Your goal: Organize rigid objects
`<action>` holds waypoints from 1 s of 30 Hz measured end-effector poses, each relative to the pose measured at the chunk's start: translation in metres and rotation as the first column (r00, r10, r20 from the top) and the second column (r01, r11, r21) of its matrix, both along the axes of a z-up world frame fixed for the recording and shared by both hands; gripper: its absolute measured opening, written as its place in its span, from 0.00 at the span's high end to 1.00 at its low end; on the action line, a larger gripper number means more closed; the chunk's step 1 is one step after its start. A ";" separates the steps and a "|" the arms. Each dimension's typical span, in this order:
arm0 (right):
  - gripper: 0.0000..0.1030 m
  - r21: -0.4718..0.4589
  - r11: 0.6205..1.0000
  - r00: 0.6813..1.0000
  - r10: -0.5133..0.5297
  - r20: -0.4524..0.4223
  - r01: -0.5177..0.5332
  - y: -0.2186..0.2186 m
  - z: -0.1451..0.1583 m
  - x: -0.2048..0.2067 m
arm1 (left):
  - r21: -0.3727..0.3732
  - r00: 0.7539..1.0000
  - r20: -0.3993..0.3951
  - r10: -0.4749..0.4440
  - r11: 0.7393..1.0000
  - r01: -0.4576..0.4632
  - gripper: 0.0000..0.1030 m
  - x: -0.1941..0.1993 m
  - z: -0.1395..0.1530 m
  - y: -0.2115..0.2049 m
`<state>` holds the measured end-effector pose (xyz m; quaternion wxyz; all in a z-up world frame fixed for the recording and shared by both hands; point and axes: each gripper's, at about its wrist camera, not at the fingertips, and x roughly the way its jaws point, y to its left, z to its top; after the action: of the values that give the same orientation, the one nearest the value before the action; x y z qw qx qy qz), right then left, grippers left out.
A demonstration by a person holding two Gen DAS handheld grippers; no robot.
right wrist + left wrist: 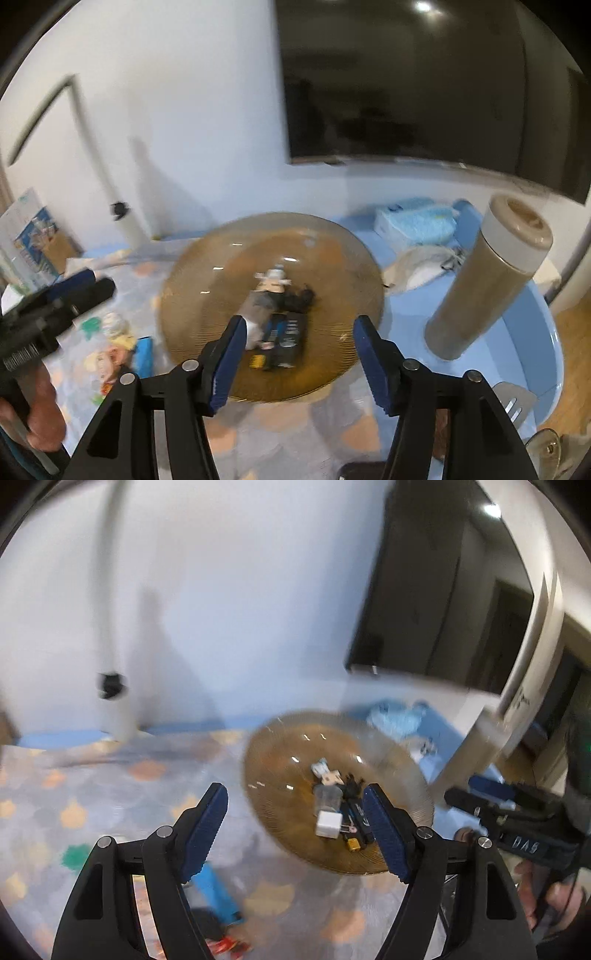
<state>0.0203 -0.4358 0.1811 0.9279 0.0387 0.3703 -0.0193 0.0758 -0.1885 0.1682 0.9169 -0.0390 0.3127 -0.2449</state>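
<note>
Two grippers, left (295, 834) and right (299, 362), both with jaws apart and gripping nothing. Small rigid bits heaped mid-plate (288, 746): white cube (328, 824), black box (290, 341), yellow piece (354, 845), clear cup (327, 797). Plate centre frame on patterned table (110, 775). Tall tumbler (487, 277) right of plate, wine glass (546, 446) lower right. Risks, as judged: heap packed tight, so closing could catch two pieces or flick one off; plate likely slick, may skid; right elbow swing could topple tumbler. Blur hides fine detail.
</note>
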 end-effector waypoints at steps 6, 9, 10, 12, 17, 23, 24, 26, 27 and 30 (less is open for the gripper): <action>0.42 -0.015 0.990 0.989 0.138 0.059 -0.137 0.062 0.023 -0.026 | -0.059 0.990 0.075 0.115 0.992 -0.111 0.27 -0.046 0.028 0.077; 0.23 -0.038 0.980 0.978 0.197 0.074 -0.195 0.096 0.021 -0.037 | -0.082 0.979 0.071 0.193 0.979 -0.187 0.18 -0.062 0.021 0.117; 0.16 -0.042 0.977 0.974 0.211 0.081 -0.208 0.108 0.016 -0.041 | -0.081 0.972 0.059 0.229 0.971 -0.224 0.18 -0.066 0.012 0.132; 0.15 -0.033 0.970 0.967 0.243 0.078 -0.241 0.125 0.001 -0.048 | -0.053 0.956 0.035 0.291 0.956 -0.289 0.18 -0.072 -0.009 0.156; 0.15 0.001 0.954 0.954 0.298 0.025 -0.299 0.160 -0.079 -0.055 | 0.080 0.904 -0.081 0.420 0.906 -0.415 0.18 -0.069 -0.097 0.193; 0.15 0.046 0.964 0.963 0.264 -0.044 -0.262 0.162 -0.135 -0.049 | 0.161 0.888 -0.095 0.449 0.888 -0.432 0.18 -0.072 -0.138 0.197; 0.15 0.051 0.965 0.965 0.259 -0.041 -0.257 0.160 -0.135 -0.047 | 0.153 0.895 -0.076 0.439 0.893 -0.424 0.18 -0.073 -0.135 0.194; 0.15 0.065 0.967 0.967 0.251 -0.046 -0.248 0.157 -0.137 -0.044 | 0.179 0.899 -0.064 0.433 0.891 -0.416 0.18 -0.068 -0.138 0.187; 0.15 0.074 0.968 0.968 0.245 -0.060 -0.240 0.155 -0.139 -0.042 | 0.195 0.905 -0.073 0.420 0.896 -0.400 0.18 -0.066 -0.141 0.183; 0.15 0.092 0.974 0.972 0.215 -0.091 -0.206 0.147 -0.142 -0.037 | 0.218 0.918 -0.070 0.389 0.904 -0.367 0.18 -0.072 -0.141 0.178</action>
<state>-0.0172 -0.2885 0.0389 0.9026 0.0363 0.4188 0.0926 0.0042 -0.0106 0.0273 0.9272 -0.0200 0.3729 -0.0270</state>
